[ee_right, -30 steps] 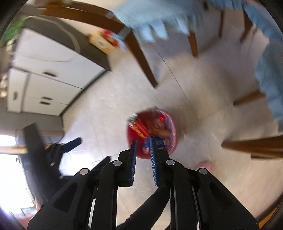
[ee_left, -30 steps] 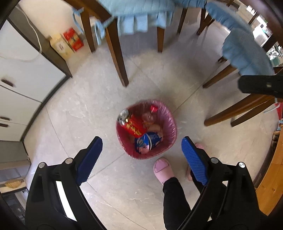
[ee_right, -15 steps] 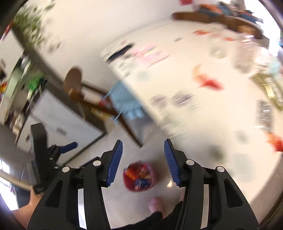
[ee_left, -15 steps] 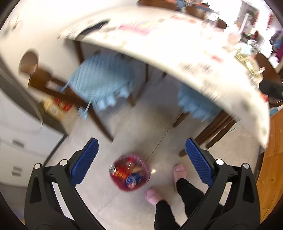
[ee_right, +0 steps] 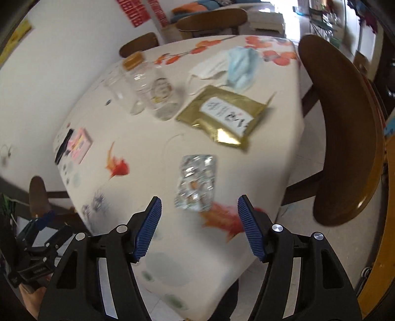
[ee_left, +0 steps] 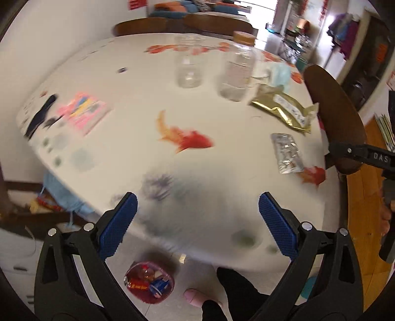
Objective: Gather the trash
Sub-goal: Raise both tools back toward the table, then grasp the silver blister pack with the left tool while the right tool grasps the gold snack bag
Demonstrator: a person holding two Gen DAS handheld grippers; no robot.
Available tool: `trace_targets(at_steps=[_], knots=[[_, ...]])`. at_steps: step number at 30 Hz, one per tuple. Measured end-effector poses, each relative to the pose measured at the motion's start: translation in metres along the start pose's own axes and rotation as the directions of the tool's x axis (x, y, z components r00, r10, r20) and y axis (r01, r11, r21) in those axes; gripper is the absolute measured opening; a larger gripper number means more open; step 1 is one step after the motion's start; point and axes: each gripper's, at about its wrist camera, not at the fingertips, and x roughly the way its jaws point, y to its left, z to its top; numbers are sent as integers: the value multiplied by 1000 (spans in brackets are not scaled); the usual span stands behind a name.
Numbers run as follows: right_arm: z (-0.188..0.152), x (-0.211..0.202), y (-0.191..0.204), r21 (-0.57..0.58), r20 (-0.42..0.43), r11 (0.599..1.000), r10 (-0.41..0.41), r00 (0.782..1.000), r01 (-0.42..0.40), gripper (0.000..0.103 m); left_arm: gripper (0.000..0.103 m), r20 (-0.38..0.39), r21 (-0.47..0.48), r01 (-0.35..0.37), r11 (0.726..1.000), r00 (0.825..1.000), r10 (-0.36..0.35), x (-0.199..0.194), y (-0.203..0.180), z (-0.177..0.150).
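Hovering above table (ee_right: pixel 153 138), both claws (ee_left: pixel 197 222) (ee_right: pixel 198 227) gape empty.

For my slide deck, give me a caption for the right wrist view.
Open right gripper above the table, facing a silver wrapper and gold pouch.

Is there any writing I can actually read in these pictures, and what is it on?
"DAS": on the black bar of the right gripper, cut off at the frame edge.
Gold pouch: dark characters on its white label, too blurred to read.
Red wall signs: blurred, unreadable.
Snack packets in the trash bin: too small.
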Motion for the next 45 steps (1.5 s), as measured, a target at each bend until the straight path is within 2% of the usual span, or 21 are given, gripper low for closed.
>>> trace_targets(at_steps=[5,12,15,19,22,30,33,37,38,45], knots=[[33,18,-26,46,-14,999,9,1000,-9,65,96,-48,91,76,993,996,-72,42,-60,30],[74,54,-40,78,-48,997,8,999,-5,64,96,-115,150,113,982,989,-96,85,-115,52],[86,69,-49,105,-79,994,10,997,-2,56,96,-155,159,125,979,983,-101,101,-131,56],[97,83,-57,121,-103,992,33,994,-20,37,96,-188,178,124,976,978,-89,122,-150,59],[103,89,-62,125,-110,992,39,993,-25,30,96,-216,176,133,975,972,-94,137,-156,59],[112,98,-69,123,-119,991,60,991,-45,12,96,-185,221,85,972,982,-44,146,-166,56],[115,100,-70,120,-121,991,72,990,-58,6,90,-177,209,78,975,983,-40,143,-165,53],[121,100,-68,116,-116,991,80,990,-66,6,60,-165,192,68,979,986,-36,140,-153,61],[122,100,-68,116,-115,991,82,990,-69,6,56,-167,186,72,980,985,-41,140,-149,64],[122,98,-68,110,-112,991,86,990,-74,5,55,-167,135,75,988,985,-52,134,-120,71]])
